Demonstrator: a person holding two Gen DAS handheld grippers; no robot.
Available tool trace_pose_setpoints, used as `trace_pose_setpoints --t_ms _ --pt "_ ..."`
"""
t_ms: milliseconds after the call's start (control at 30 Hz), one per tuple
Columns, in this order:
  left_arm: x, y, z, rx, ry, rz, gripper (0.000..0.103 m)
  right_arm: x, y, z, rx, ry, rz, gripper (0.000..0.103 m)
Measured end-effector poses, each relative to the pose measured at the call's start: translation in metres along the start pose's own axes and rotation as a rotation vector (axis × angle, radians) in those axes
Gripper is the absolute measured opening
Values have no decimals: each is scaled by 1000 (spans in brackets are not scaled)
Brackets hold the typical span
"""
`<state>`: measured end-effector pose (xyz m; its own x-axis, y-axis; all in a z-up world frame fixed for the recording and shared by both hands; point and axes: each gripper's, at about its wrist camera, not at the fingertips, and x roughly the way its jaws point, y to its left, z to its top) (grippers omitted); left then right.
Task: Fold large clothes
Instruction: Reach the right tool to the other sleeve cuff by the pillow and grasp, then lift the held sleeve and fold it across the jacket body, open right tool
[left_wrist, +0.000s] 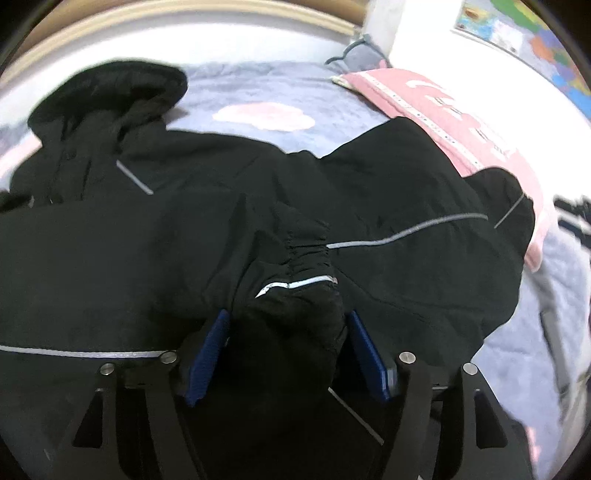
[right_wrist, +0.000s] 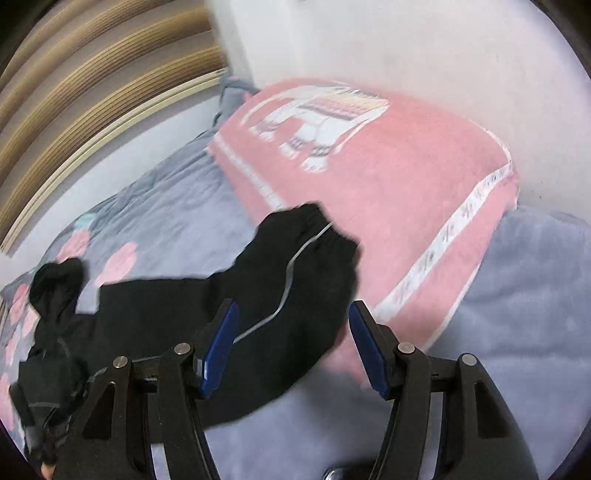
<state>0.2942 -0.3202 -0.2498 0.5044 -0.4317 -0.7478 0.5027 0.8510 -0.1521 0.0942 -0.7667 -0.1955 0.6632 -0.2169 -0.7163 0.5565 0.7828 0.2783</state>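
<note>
A large black hooded jacket (left_wrist: 110, 251) with grey reflective piping lies spread across the bed. Its hood (left_wrist: 110, 96) points to the far left. My left gripper (left_wrist: 286, 325) has its blue pads either side of a bunched sleeve cuff (left_wrist: 295, 295) with a reflective stripe, jaws wide; the cuff sits between them. In the right wrist view the other sleeve (right_wrist: 295, 288) stretches toward a pink pillow (right_wrist: 388, 177), its cuff (right_wrist: 310, 229) resting on the pillow's edge. My right gripper (right_wrist: 291, 317) is open above that sleeve, not closed on it.
The bed has a grey-blue quilt (right_wrist: 166, 221) with pink patches. The pink pillow (left_wrist: 461, 122) lies by the white wall. A wooden headboard (right_wrist: 74, 92) runs along the far left. A striped dark item (left_wrist: 572, 218) sits at the right edge.
</note>
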Motion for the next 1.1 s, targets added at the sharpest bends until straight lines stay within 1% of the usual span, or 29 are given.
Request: trace_pose_setpoints --t_ms 100,133,233,300,333,367,400,433,467,500,533,567,600,667,700,733,767,833,900,967,1000,1067,1100 --pt "0 -1 -5 12 -16 4 69 26 -10 12 17 -4 -7 66" --pt "0 -1 -5 13 -18 3 69 41 -14 17 38 0 -22 66" --pt "0 -4 -6 34 -25 17 70 63 -19 20 65 15 -29 66" --pt "4 -8 -4 58 -27 41 71 81 -23 20 79 37 -30 66" --pt "5 -10 -5 68 -27 52 71 92 -20 19 75 65 10 61" --pt "5 -11 -5 75 -28 58 71 92 -19 17 70 71 15 45" --pt "4 -10 -6 76 -29 59 72 90 -13 14 51 68 23 41" --pt "4 -9 -6 75 -30 57 72 81 1 10 -9 45 68 31" --pt "4 -9 -6 74 -30 56 72 77 7 10 -32 36 82 24" --pt "4 -8 -6 74 -30 55 72 69 15 9 -68 21 99 23" --pt "4 -8 -6 74 -30 56 72 57 21 9 -92 -16 103 21" --pt "4 -8 -6 76 -31 57 72 53 21 10 -93 -30 92 19" --pt "4 -9 -6 77 -31 59 72 47 19 13 -90 -54 57 19" --pt "4 -10 -6 80 -30 63 72 45 8 19 -79 -91 -66 18" --pt "4 -10 -6 81 -30 64 72 47 -1 20 -52 -90 -99 18" --pt "4 -10 -6 82 -30 65 72 53 -15 21 8 -68 -105 18" --pt "5 -10 -6 83 -30 65 72 61 -28 19 65 -38 -89 18" --pt "5 -10 -6 83 -31 63 72 73 -35 13 89 2 -86 18" --pt "5 -9 -6 80 -30 59 72 80 -30 6 63 16 -57 18" --pt "4 -9 -7 74 -42 69 72 79 -22 3 57 21 7 18" --pt "4 -9 -7 75 -41 69 72 76 -18 4 59 18 30 18" --pt "3 -9 -6 69 -44 69 72 62 0 9 49 8 105 18" --pt "1 -8 -5 63 -41 60 72 57 6 11 38 6 112 18"
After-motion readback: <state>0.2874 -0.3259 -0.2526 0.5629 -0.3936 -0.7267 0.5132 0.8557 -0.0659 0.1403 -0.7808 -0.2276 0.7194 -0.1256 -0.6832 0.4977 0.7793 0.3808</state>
